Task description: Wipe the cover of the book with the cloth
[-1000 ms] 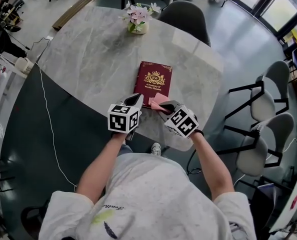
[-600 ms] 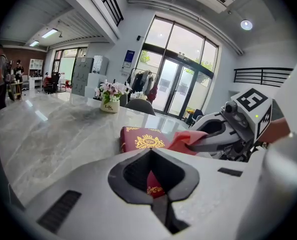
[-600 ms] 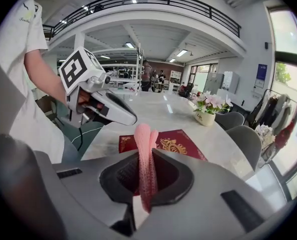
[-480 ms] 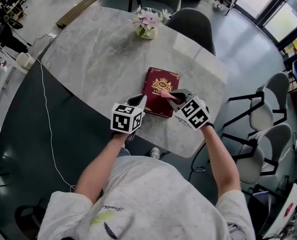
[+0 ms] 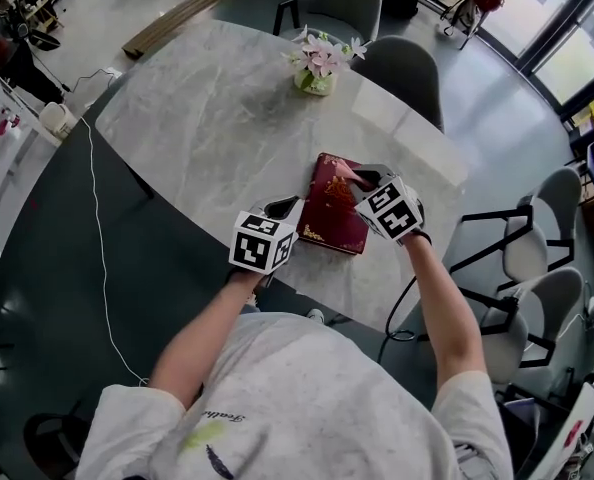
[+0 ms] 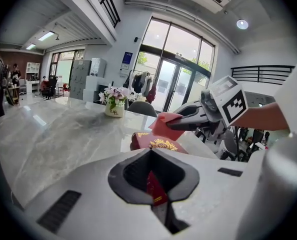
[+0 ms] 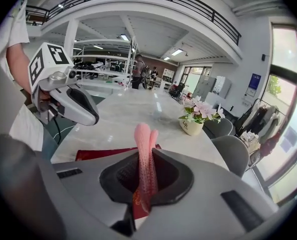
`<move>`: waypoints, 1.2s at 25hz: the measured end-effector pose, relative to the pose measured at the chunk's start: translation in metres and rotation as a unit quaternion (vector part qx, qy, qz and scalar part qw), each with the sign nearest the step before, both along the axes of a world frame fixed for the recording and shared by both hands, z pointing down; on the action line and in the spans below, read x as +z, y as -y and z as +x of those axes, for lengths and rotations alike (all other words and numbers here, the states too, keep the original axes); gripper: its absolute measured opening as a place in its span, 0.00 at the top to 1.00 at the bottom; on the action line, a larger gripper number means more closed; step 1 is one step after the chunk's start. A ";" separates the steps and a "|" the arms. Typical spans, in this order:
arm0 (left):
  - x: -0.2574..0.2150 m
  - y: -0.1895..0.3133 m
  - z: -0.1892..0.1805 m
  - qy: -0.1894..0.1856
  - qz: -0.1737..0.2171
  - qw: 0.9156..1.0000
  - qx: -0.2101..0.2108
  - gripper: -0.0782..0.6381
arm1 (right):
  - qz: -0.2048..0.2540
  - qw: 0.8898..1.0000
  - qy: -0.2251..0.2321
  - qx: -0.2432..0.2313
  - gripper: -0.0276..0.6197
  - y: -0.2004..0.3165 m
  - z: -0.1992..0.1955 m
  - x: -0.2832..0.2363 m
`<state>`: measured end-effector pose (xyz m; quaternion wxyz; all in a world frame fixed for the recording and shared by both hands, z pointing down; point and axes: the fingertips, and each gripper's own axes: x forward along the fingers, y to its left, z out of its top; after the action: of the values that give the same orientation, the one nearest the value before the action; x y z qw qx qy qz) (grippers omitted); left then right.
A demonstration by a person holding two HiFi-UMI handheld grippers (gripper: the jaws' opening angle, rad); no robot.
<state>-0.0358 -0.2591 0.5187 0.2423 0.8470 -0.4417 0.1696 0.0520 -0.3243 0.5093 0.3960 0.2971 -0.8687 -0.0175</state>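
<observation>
A dark red book (image 5: 329, 216) with gold print lies near the front edge of the marble table (image 5: 207, 118). My left gripper (image 5: 289, 207) is at the book's near left edge, its jaws shut on that edge; a red and gold strip of the book (image 6: 155, 190) shows between them. My right gripper (image 5: 357, 177) is shut on a pink cloth (image 5: 343, 175) and holds it on the far right part of the cover. In the right gripper view the cloth (image 7: 145, 151) stands up between the jaws, above the book (image 7: 101, 153).
A small pot of pink flowers (image 5: 319, 67) stands at the table's far side. Grey chairs (image 5: 402, 60) stand behind the table, and others (image 5: 530, 256) to the right. A white cable (image 5: 100, 258) runs over the dark floor on the left.
The right gripper has slid the cloth from the book's near edge across the cover to its far right part. The left gripper has stayed at the near left edge.
</observation>
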 end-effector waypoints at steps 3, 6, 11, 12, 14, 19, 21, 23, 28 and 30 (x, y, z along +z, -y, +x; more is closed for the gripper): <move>0.000 0.004 -0.008 0.002 0.001 1.000 0.006 0.88 | 0.007 1.000 -0.011 0.018 0.94 0.019 -0.003 0.008; 0.001 0.006 -0.013 0.005 0.001 1.000 0.013 0.88 | 0.012 0.999 -0.026 0.036 0.94 0.035 -0.007 0.016; 0.004 0.009 -0.022 0.007 -0.003 1.000 0.019 0.88 | 0.002 0.999 -0.038 0.039 0.94 0.049 -0.018 0.033; 0.004 0.010 -0.023 0.007 -0.004 1.000 0.019 0.88 | -0.002 0.998 -0.041 0.040 0.94 0.050 -0.020 0.036; 0.005 0.011 -0.026 0.007 -0.005 1.000 0.021 0.88 | -0.011 0.998 -0.047 0.041 0.94 0.051 -0.022 0.044; 0.008 0.011 -0.032 0.007 -0.010 1.000 0.019 0.88 | -0.034 0.998 -0.045 0.042 0.94 0.045 -0.029 0.059; 0.008 0.011 -0.033 0.006 -0.011 1.000 0.019 0.88 | -0.041 0.997 -0.043 0.041 0.94 0.042 -0.031 0.063; 0.008 0.010 -0.031 0.006 -0.011 1.000 0.018 0.88 | -0.045 0.997 -0.040 0.041 0.94 0.038 -0.033 0.066; 0.008 0.004 -0.027 0.005 -0.012 1.000 0.015 0.88 | -0.050 0.997 -0.040 0.034 0.94 0.025 -0.034 0.067; 0.009 0.002 -0.025 0.004 -0.012 1.000 0.013 0.88 | -0.049 0.998 -0.038 0.031 0.94 0.021 -0.034 0.068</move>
<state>-0.0609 -0.2610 0.5278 0.2487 0.8487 -0.4298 0.1819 0.0180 -0.3452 0.5770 0.4430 0.3034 -0.8432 0.0261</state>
